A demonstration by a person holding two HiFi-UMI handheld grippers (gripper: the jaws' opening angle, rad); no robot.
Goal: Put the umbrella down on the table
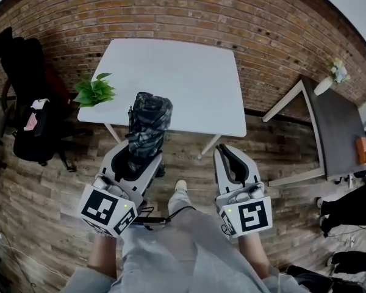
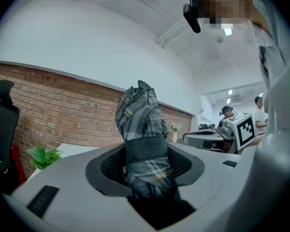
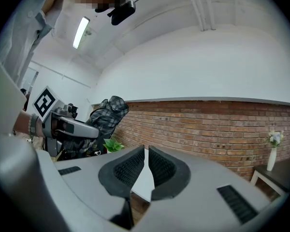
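A folded grey plaid umbrella stands upright between the jaws of my left gripper, which is shut on its lower part, a little in front of the white table's near edge. In the left gripper view the umbrella rises out of the left gripper, whose black pads press on it from both sides. My right gripper is level beside it, to the right, with its jaws together and nothing between them. In the right gripper view the right gripper faces the table, and the umbrella shows at left.
A green potted plant sits at the table's left corner. A black office chair stands at far left. A dark desk with a flower vase is at right. A brick wall runs behind the table. People stand farther off.
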